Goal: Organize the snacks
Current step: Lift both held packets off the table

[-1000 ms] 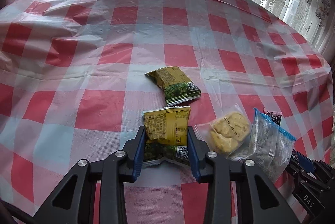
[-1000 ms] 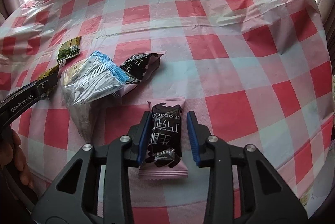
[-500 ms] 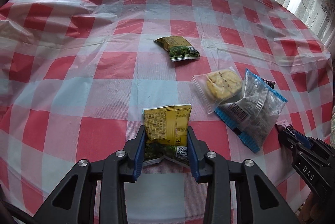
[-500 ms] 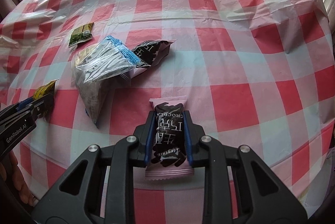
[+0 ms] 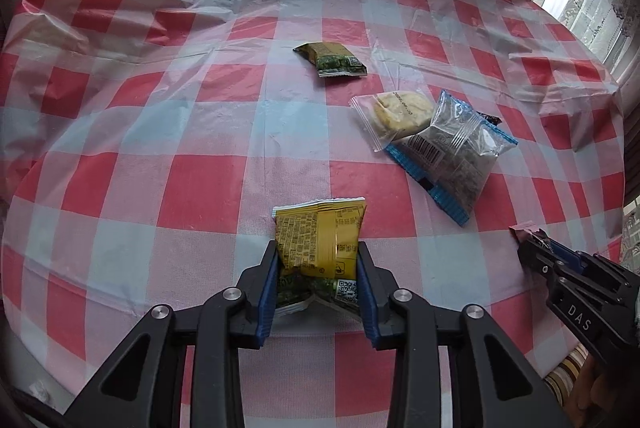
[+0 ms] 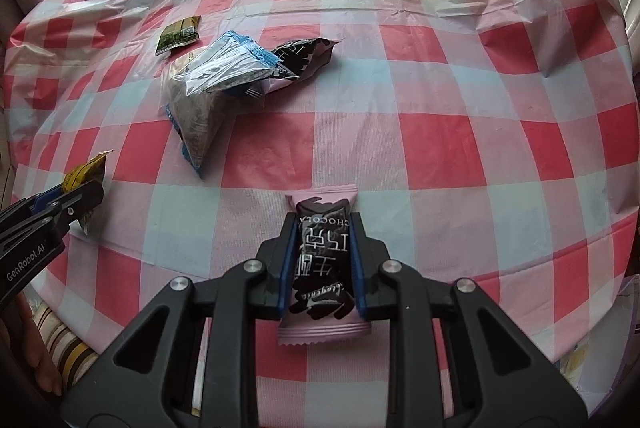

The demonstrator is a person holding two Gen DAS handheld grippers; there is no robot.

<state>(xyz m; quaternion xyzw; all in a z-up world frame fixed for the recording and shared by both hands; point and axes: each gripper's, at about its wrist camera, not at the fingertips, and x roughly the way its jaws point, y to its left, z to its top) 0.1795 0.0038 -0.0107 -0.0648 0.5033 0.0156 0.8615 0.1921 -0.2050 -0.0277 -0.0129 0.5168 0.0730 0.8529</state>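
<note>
The left gripper [image 5: 318, 278] was clamped on a yellow snack packet [image 5: 320, 240], its fingers pointing toward 12 o'clock. The right gripper [image 6: 322, 264] pinched a pink chocolate bar [image 6: 322, 260], likewise aimed at 12 o'clock.

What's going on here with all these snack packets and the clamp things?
A person is sorting snacks on a table with a red checked cloth, holding a two-finger gripper in each hand. The left gripper is shut on a yellow-green packet; the right gripper is shut on a pink chocolate bar. On the cloth lie another yellow-green packet, a clear-wrapped cookie, two blue-edged clear packets and a second pink chocolate bar, partly under them.
</note>
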